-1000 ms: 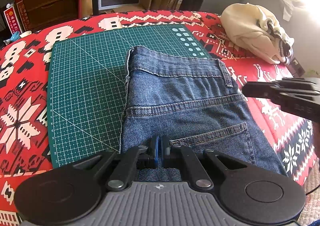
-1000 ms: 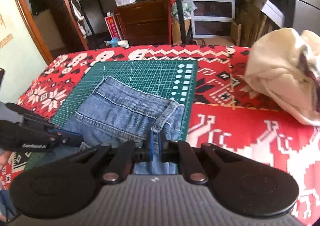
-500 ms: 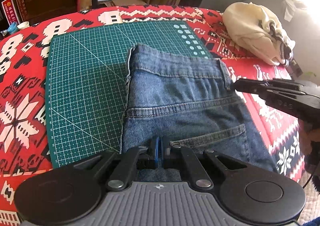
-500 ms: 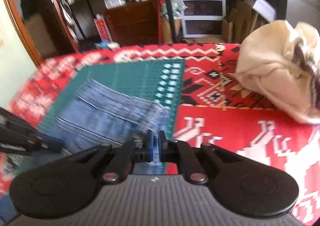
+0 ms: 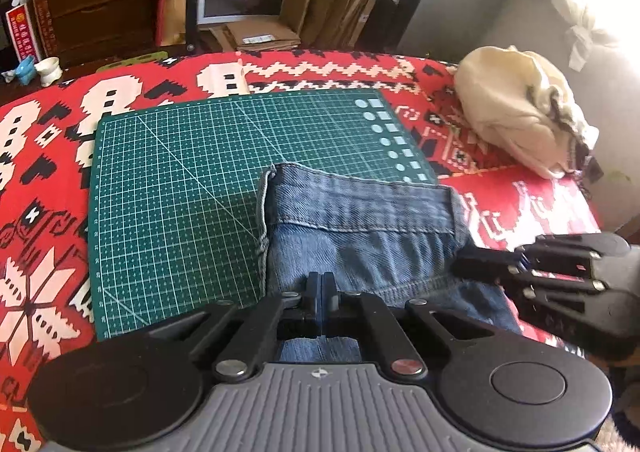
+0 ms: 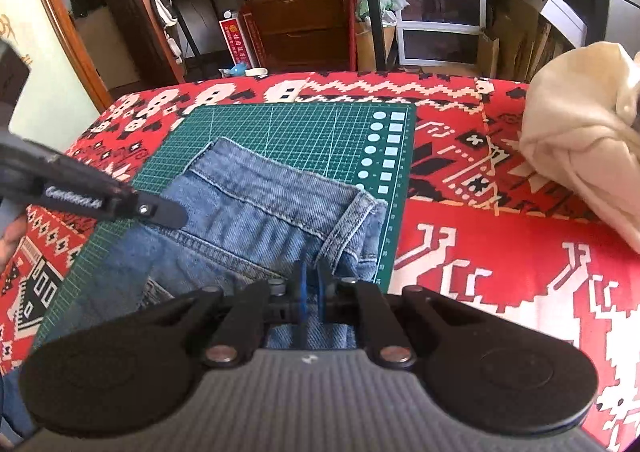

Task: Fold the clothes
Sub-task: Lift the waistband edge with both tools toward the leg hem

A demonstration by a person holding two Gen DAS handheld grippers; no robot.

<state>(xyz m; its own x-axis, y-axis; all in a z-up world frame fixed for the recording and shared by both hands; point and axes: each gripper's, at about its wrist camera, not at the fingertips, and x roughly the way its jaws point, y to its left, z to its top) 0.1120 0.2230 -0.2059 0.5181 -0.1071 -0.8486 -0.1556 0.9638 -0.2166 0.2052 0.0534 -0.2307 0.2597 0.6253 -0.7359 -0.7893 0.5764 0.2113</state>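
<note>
At the far left, over the edge of the red patterned blanket (image 5: 48,156), nothing of ours is at work; the green cutting mat (image 5: 172,180) lies across its middle, and the jeans (image 5: 360,228) lie on the mat's right part, the waistband along the far edge and the legs trailing back toward us and off the mat. Our left gripper (image 5: 320,288) sits low over the denim near its left side seam, fingers pressed together on a pinch of cloth as far as we can judge, since the cloth runs straight in beneath them. Moving right, our right gripper (image 6: 311,284) is likewise closed on the denim beside the belt loop at the right end of the waistband. Both hold the jeans at about the same depth, one at each side, so the garment's long axis runs from us outward to the waistband, and the line between our two grips crosses it. We judge the coming move to be a lift and carry along that long axis, with neither gripper nearer. Farthest right, a cream bundle of cloth (image 6: 584,132) rests on the blanket, well apart from the jeans.
</note>
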